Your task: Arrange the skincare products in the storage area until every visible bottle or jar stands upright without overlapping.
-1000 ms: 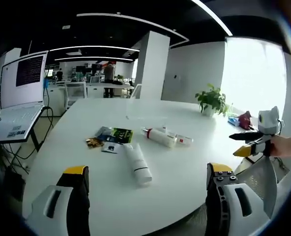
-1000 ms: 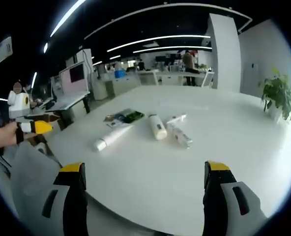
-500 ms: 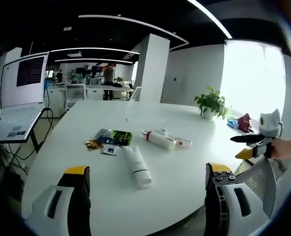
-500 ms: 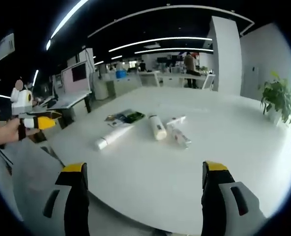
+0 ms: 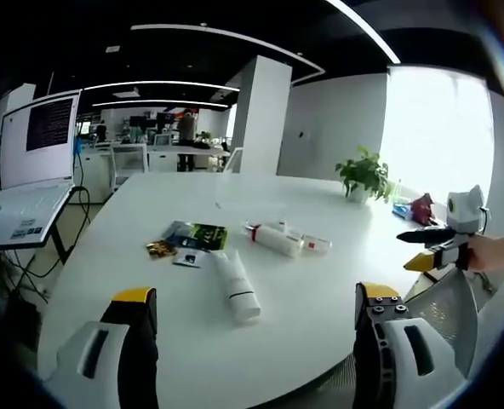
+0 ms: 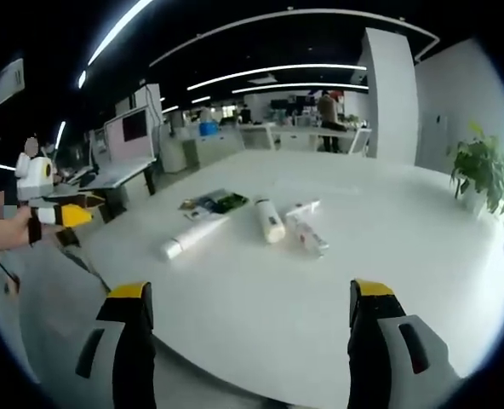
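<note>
Left gripper view: left claw (image 5: 256, 336) wide open, empty, jaws rising at 6 o'clock above the near edge of the white worktop (image 5: 150, 281). Long white tube (image 5: 236, 285) lies flat just past centre, cap end toward the camera. White bottle (image 5: 273, 239) lies on its side at 12 o'clock of it, small tube with red band (image 5: 317, 245) just beside that at 3 o'clock. Flat sachets (image 5: 188, 239) at 10 o'clock of the long tube. Right claw (image 5: 426, 249) enters at 3 o'clock, held by a hand (image 5: 495, 253), off the worktop; opening hard to tell here. Potted plant (image 5: 364, 175) at 1 o'clock, laptop (image 5: 31, 170) at 9 o'clock.

Right gripper view: right claw (image 6: 252, 341) wide open, empty. Long tube (image 6: 192, 238), bottle (image 6: 267, 221) and small tube (image 6: 307, 235) all lying down mid-worktop, none upright, apart from each other. Left claw (image 6: 60, 213) at 9 o'clock, clear of the worktop.
</note>
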Motion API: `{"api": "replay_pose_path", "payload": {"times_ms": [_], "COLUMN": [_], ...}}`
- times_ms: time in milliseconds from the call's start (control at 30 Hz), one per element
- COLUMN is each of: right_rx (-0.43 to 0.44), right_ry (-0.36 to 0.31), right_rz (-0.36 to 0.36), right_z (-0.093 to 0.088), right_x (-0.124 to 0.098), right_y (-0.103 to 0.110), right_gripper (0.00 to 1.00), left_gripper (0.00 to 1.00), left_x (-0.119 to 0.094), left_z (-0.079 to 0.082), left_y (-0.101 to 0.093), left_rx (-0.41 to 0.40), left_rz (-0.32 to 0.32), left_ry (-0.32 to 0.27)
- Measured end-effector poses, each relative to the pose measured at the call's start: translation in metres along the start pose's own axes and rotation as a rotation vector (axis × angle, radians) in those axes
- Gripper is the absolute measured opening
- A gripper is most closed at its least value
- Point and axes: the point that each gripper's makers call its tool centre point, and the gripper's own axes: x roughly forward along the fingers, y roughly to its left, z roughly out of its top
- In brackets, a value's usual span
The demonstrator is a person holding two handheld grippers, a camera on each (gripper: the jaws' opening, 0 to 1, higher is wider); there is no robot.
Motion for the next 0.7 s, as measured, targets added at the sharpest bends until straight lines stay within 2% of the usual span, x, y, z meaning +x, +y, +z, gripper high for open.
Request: {"api": "replay_pose_path", "payload": {"times_ms": [700], "right_rx": [-0.025], "right_ry": [0.085], "right_rz": [0.054], "right_z": [-0.012], "right_x": [0.005], "right_y": [0.011], "right_gripper": [0.94], "left_gripper": [0.9], "left_x": [0.0], "left_z": [0.0], "left_y": [0.004], "left_rx": [0.01], "left_rz": [0.015], "left_ry": [-0.004]}}
